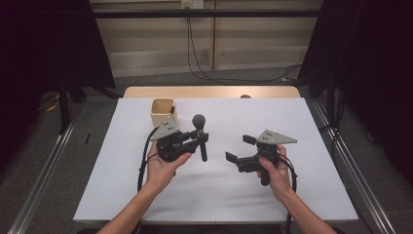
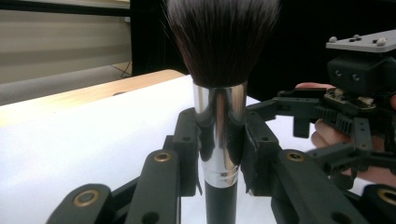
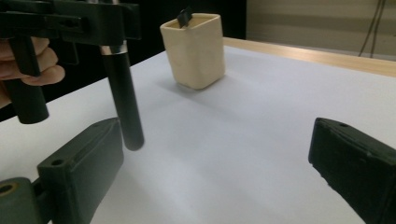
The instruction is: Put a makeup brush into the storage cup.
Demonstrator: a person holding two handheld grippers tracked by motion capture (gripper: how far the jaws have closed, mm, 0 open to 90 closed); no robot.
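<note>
Brush upright, clamped in L gripper jaws at ferrule.

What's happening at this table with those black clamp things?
A person sits at a white table with a hand-held gripper in each hand. The left gripper is clamped on a makeup brush, gripping its shiny metal collar and holding it off the table, bristles up. The right gripper is open and holds nothing. A cream square cup stands beyond the left hand, with something dark sticking out of it.
</note>
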